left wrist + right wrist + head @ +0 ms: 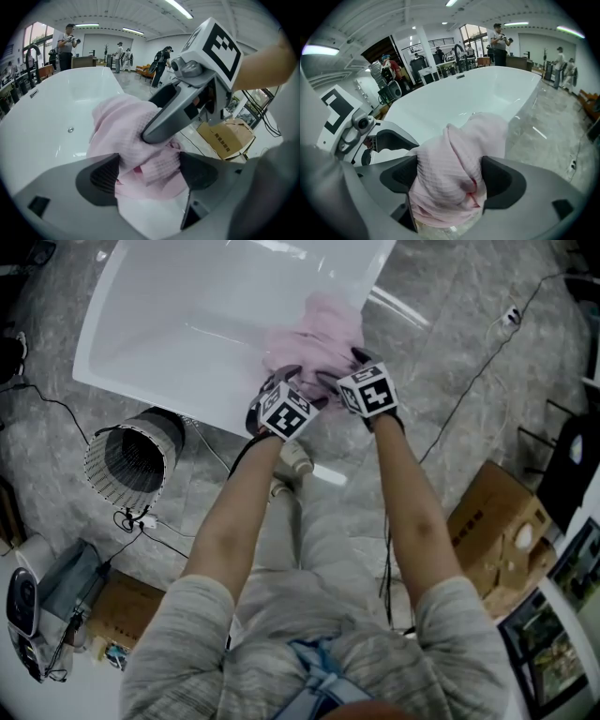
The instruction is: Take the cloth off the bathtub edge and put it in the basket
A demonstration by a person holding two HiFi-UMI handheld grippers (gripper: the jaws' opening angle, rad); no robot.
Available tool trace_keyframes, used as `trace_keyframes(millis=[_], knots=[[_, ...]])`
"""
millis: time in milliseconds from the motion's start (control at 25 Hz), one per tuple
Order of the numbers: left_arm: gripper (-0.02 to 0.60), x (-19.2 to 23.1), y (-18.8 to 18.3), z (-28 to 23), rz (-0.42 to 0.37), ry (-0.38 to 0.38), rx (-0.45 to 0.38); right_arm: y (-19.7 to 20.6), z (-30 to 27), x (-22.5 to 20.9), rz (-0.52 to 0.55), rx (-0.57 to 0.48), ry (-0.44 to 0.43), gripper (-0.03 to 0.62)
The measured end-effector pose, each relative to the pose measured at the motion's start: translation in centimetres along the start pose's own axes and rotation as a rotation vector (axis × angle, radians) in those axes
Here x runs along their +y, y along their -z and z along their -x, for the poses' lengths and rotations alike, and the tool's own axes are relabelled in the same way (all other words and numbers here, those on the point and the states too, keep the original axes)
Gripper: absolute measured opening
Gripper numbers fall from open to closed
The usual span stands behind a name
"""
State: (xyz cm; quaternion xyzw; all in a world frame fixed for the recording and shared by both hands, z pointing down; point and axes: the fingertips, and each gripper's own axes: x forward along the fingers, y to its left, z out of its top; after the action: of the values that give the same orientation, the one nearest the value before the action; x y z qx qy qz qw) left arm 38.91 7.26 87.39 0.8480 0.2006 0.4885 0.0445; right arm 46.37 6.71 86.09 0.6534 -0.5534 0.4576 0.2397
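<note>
The left tool [151, 173] has its jaws spread wide, with the pink cloth [126, 126] bunched between them but not clamped. The right tool [451, 177], just beside it, is spread equally wide, and cloth fills its gap. The cloth lies draped over the white bathtub [187, 324] edge. The basket [131, 460] lies on the floor beside the tub, apart from the cloth.

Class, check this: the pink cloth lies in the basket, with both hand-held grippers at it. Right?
No. The cloth lies on the tub edge, with the left hand-held gripper and the right hand-held gripper at it. The head view shows the basket apart, on the floor.
</note>
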Motion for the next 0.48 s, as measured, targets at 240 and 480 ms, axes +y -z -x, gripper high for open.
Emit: trace_keyframes(millis=[240, 480], knots=[[0.394, -0.1, 0.0, -1.4, 0.045, 0.026, -0.006, 0.3, -0.8, -0.2, -0.031, 0.026, -0.017, 0.408], [0.393, -0.4, -0.2, -2.1, 0.06, 0.03, -0.023, 0.6, -0.9, 0.3, -0.065, 0.023, -0.045, 0.399]])
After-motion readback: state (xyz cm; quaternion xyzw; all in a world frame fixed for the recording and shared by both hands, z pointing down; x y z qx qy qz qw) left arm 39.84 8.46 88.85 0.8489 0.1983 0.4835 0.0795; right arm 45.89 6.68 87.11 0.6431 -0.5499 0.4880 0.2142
